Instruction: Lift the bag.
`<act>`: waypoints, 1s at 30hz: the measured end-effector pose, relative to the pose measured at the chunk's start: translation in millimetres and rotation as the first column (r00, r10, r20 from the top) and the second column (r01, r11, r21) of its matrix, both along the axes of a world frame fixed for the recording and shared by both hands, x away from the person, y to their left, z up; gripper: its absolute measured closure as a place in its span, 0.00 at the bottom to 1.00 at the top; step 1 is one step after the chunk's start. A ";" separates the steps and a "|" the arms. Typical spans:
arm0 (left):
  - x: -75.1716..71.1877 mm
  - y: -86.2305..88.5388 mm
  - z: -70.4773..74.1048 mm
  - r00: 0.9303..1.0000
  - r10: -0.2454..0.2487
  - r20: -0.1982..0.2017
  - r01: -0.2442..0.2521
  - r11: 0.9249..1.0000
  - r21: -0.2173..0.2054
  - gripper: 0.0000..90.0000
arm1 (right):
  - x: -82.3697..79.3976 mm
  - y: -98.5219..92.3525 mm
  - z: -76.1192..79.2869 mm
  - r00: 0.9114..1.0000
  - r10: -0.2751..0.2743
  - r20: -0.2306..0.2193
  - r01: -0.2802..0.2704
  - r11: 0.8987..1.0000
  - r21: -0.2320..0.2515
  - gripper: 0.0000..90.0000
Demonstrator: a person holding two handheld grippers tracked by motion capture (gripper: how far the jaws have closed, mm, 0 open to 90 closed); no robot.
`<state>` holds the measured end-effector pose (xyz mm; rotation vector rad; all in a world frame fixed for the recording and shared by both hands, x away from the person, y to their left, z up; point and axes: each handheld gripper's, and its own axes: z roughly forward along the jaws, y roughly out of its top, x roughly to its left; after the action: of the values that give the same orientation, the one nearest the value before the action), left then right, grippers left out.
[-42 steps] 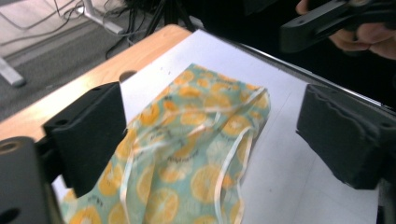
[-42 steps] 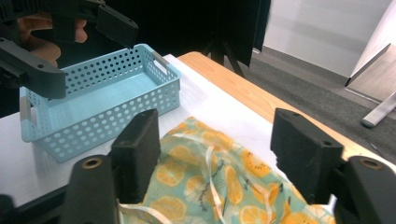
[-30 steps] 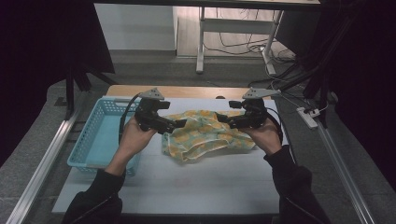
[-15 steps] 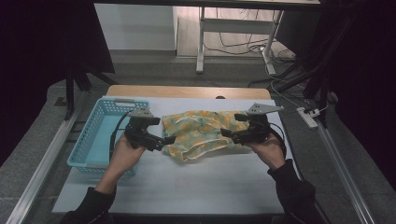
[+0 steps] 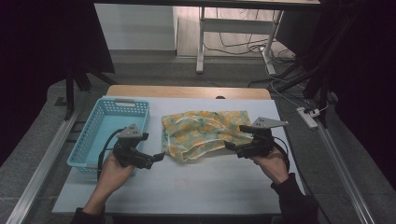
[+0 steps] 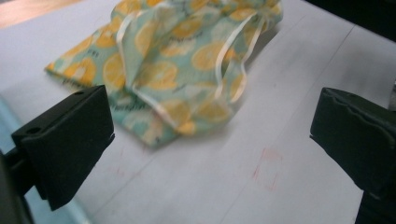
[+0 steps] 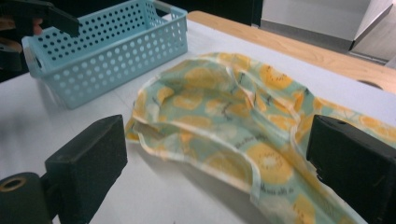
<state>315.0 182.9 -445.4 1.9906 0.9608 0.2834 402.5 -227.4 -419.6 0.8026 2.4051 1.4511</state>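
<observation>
Cloth (image 5: 205, 133) on table (image 5: 210, 186), right of basket (image 5: 95, 135)

There is one cloth (image 5: 205, 133) with orange fruit on it, in the middle of the high view. There is one blue basket (image 5: 109, 130), at the left of that view. There are two grippers: the left gripper (image 5: 156, 158) at the lower left and the right gripper (image 5: 231, 145) at the lower right. There is one white table (image 5: 196, 186).

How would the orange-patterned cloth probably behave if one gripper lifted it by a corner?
The cloth lies rumpled with soft folds, so it would probably hang limp and unfold rather than keep its shape. It looks thin, so likely light. Its white trim curls loosely, so a pinch at the edge might gather one layer only.
</observation>
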 end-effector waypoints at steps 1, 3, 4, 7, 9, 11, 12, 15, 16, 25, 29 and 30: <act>-3.0 2.0 -2.3 1.000 0.006 -0.001 -0.006 1.000 0.002 0.00 | -1.9 -1.4 -1.5 1.000 0.004 -0.003 -0.004 1.000 -0.008 0.06; -9.5 6.3 -6.7 1.000 0.017 -0.006 -0.017 1.000 0.001 0.00 | -6.4 -4.0 -5.7 1.000 0.006 -0.006 -0.006 1.000 -0.018 0.06; -13.0 8.4 -9.0 1.000 0.022 -0.009 -0.023 1.000 -0.008 0.00 | -8.7 -5.5 -8.3 1.000 0.007 -0.007 -0.007 1.000 -0.024 0.06; -23.2 14.1 -14.7 0.999 0.033 -0.019 -0.033 0.999 -0.017 0.00 | -15.5 -11.0 -16.6 1.000 -0.001 -0.011 0.001 1.000 -0.031 0.05; -30.4 18.1 -17.1 0.999 0.044 -0.019 -0.044 0.999 -0.018 0.00 | -20.1 -15.6 -20.8 1.000 -0.008 -0.017 0.008 1.000 -0.027 0.05; -37.9 22.7 -19.2 0.998 0.060 -0.013 -0.060 0.998 -0.028 0.00 | -24.8 -20.1 -24.0 1.000 -0.014 -0.025 0.014 1.000 -0.014 0.04; -41.6 24.8 -20.2 0.998 0.068 -0.013 -0.069 0.997 -0.028 0.00 | -27.2 -22.1 -25.6 1.000 -0.016 -0.026 0.016 1.000 -0.014 0.03; -53.2 31.2 -23.1 0.995 0.096 -0.003 -0.096 0.995 -0.019 0.00 | -34.0 -28.0 -30.9 0.999 -0.022 -0.031 0.022 1.000 -0.008 0.01; -56.0 32.7 -24.1 0.995 0.102 -0.004 -0.102 0.995 -0.021 0.00 | -36.4 -30.1 -32.8 0.999 -0.024 -0.034 0.024 1.000 -0.008 0.01; -93.0 58.0 -42.1 0.984 0.177 -0.028 -0.177 0.984 -0.027 0.00 | -63.1 -51.6 -47.6 0.995 -0.101 -0.012 0.100 0.994 -0.043 0.00; -108.3 68.5 -50.6 0.976 0.214 -0.045 -0.215 0.976 -0.019 0.00 | -74.0 -62.7 -53.8 0.990 -0.138 -0.024 0.136 0.989 -0.056 0.00; -110.9 70.7 -52.9 0.974 0.220 -0.050 -0.221 0.975 -0.014 0.00 | -76.5 -65.2 -55.4 0.989 -0.144 -0.028 0.142 0.988 -0.059 0.00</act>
<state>204.1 253.6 -498.4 1.8819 1.2139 0.3480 326.1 -292.5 -475.0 0.9705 2.3461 1.3198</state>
